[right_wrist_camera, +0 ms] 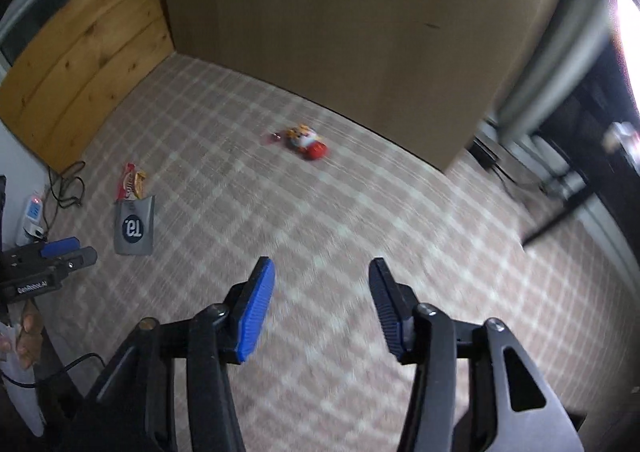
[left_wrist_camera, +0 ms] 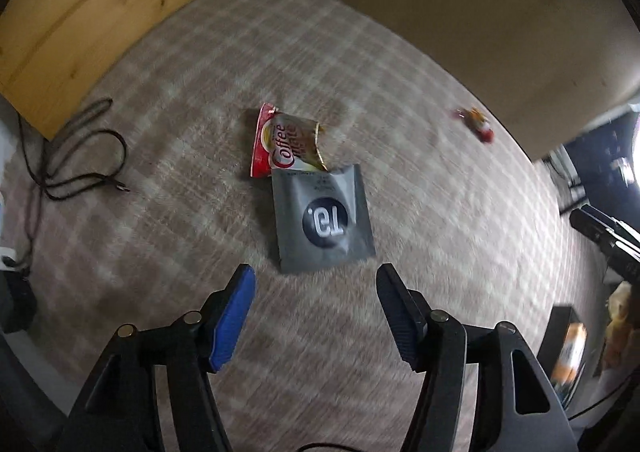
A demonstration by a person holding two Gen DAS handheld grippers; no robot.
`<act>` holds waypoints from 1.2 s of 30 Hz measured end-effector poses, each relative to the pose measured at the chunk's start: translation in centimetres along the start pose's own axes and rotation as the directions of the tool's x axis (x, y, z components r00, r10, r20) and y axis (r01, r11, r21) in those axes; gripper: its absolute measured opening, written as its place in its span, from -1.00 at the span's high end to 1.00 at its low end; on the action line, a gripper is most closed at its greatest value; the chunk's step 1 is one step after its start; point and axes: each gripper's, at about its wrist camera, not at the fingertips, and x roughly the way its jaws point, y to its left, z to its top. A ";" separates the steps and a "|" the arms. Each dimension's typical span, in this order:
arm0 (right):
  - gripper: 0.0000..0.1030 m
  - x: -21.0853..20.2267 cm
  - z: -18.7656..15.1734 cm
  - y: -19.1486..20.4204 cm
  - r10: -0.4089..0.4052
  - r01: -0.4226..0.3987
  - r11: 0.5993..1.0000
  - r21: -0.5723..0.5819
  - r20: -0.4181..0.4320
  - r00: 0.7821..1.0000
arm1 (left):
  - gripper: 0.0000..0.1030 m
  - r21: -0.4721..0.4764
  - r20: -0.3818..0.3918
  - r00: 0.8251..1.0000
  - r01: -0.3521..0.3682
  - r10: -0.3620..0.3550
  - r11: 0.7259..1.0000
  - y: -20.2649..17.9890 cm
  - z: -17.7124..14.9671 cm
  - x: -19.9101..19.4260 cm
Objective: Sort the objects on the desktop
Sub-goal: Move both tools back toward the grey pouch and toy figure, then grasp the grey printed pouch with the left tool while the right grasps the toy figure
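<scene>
On the checked tablecloth (left_wrist_camera: pixel 440 212), just ahead of the left gripper (left_wrist_camera: pixel 316 284), a grey sachet (left_wrist_camera: pixel 322 218) lies flat with a dark round logo facing up. Its long axis runs away from the gripper, and its torn, open end points toward the far side. Touching that end is a red and gold creamer packet (left_wrist_camera: pixel 286 144), also lying lengthwise away from the gripper and tilted slightly left; its top end is torn too. What either packet holds inside cannot be told. The left gripper's jaws stand apart with nothing between them, above the bare cloth just short of the sachet.

Well off to the right, near the brown cardboard wall (right_wrist_camera: pixel 340 32), a small red and orange toy (right_wrist_camera: pixel 306 140) lies on its side, too blurred to tell which way it faces. The right gripper (right_wrist_camera: pixel 322 280) hovers over empty cloth, jaws likewise apart and holding nothing. A black cable (left_wrist_camera: pixel 80 156) loops beside the wooden panel (left_wrist_camera: pixel 100 12) at the far left.
</scene>
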 end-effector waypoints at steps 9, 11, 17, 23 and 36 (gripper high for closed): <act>-0.16 7.1 5.5 0.6 0.016 -0.021 0.997 -0.077 -0.063 0.998 | -0.18 -0.050 -0.038 0.998 -0.058 0.056 0.997 -2.0 2.2 4.1; -0.16 8.4 6.3 0.6 0.017 -0.023 0.996 -0.086 -0.074 0.997 | -0.18 -0.056 -0.041 0.997 -0.074 0.072 0.996 -2.1 2.5 4.6; -0.16 10.7 8.0 -0.1 0.043 -0.050 0.995 -0.088 -0.086 0.995 | -0.27 -0.017 -0.033 0.985 -0.167 0.167 0.986 -3.3 2.8 5.8; -0.20 11.4 8.8 -0.7 0.058 -0.065 0.993 -0.100 -0.078 0.995 | -0.40 -0.022 -0.031 0.968 -0.251 0.250 0.968 -2.9 2.3 6.0; -0.22 14.1 10.6 -0.5 0.064 -0.079 0.989 -0.125 -0.114 0.991 | -0.48 0.025 -0.029 0.964 -0.264 0.264 0.964 -5.1 1.4 7.3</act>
